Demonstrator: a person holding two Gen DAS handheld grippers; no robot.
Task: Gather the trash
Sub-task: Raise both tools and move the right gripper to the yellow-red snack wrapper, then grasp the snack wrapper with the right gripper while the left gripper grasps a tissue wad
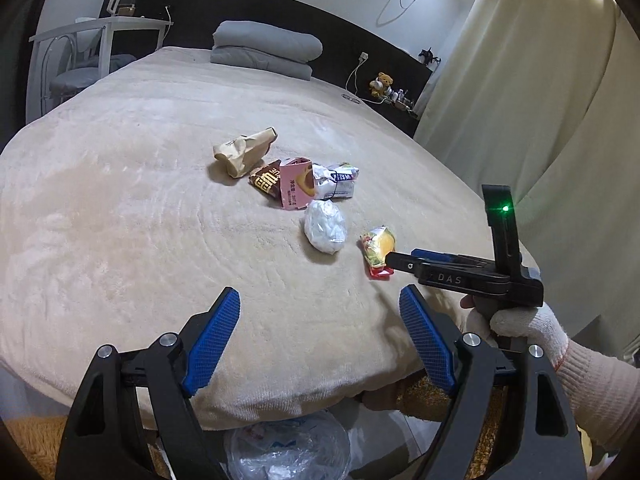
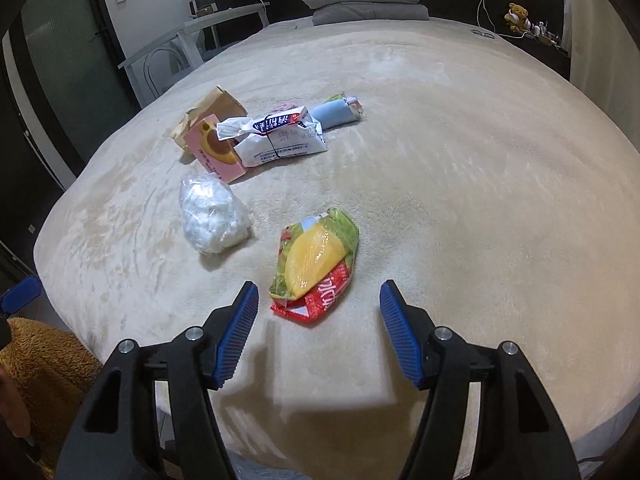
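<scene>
Both grippers hover with jaws spread wide above the near edge of the bed (image 2: 460, 160).

The right gripper (image 2: 318, 300), empty, hangs just short of the yellow-green snack wrapper (image 2: 316, 264), which lies flat, long axis running near-left to far-right. A clear plastic wad (image 2: 212, 216) sits just left; a pink carton (image 2: 214, 148) and white wrapper (image 2: 280, 136) lie farther. The left gripper (image 1: 320, 308), also empty, hangs near the bed's near edge.
</scene>
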